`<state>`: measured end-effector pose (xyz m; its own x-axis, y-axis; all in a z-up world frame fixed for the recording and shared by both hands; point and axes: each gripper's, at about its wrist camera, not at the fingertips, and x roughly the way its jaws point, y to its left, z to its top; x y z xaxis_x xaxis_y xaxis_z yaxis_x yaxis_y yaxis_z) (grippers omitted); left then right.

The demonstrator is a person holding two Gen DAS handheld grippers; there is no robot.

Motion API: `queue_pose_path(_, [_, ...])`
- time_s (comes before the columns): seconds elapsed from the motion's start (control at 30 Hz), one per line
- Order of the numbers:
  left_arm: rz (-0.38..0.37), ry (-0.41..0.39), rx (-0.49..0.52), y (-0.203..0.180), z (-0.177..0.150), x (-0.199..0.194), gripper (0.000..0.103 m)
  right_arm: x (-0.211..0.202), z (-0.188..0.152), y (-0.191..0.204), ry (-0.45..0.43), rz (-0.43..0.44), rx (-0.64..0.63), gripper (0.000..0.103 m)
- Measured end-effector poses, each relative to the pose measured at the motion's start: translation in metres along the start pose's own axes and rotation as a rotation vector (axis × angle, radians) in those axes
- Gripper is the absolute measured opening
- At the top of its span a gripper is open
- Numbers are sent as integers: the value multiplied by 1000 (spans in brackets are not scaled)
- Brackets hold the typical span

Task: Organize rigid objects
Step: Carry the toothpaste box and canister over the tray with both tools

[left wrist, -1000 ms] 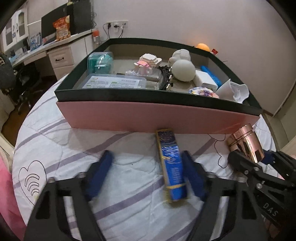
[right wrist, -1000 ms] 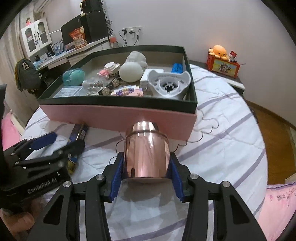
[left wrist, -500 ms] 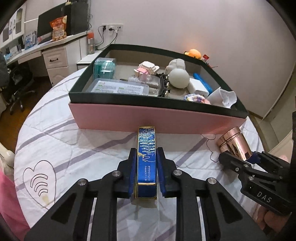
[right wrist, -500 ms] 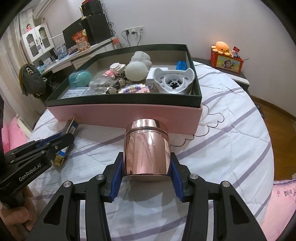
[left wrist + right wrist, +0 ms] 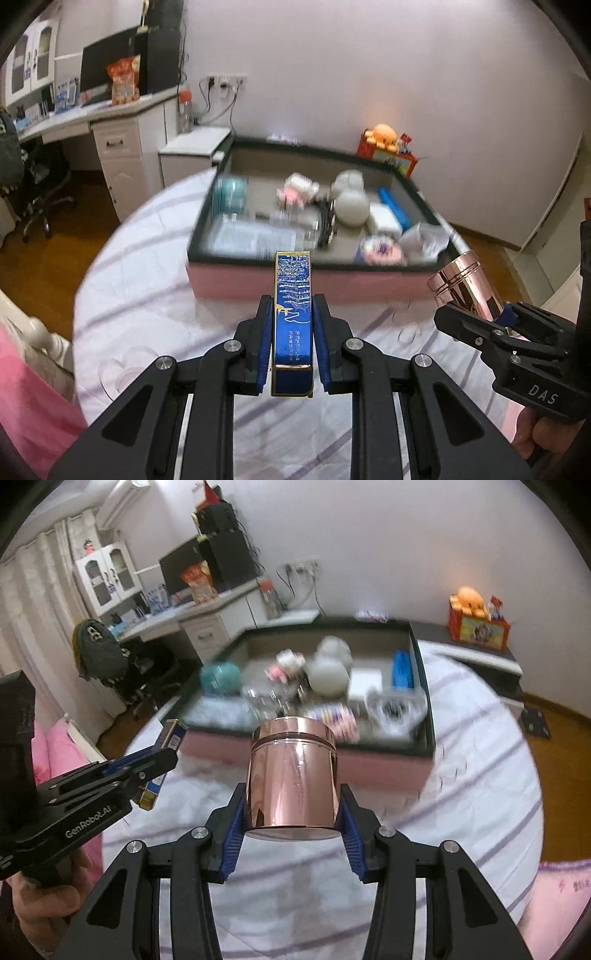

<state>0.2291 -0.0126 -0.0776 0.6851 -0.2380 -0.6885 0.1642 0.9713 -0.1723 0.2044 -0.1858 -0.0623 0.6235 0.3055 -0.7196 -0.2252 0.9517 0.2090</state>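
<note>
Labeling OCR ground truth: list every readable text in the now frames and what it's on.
"DAS": on the right gripper body, in the left wrist view.
"GenRobot.AI": on the left gripper body, in the right wrist view.
Print on the blue box: too small to read.
Labels inside the tray: blurred.

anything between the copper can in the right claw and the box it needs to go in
Nothing visible. The right claw holds the copper can in the air ahead of the box's pink front wall, which it must clear. Inside, the items crowd the box; free floor shows mainly at the back.
</note>
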Motion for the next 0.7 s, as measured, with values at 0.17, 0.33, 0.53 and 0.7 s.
queue_pose_path(0.17, [1,-50,25,0,35,-4,20,-7,39,6,-70,-20,-48,47])
queue_pose_path(0.33, [-19,-71,26,-1,72,12,20,4,75,-4,-97,-49,-50,47])
queue_pose_path(0.53, [-25,-41,47,-14,105,59,20,46,111,-29,-58,-83,-23,47])
queue_pose_path(0.7, [-18,19,40,-16,115,102,21,84,116,-54,5,-94,15,47])
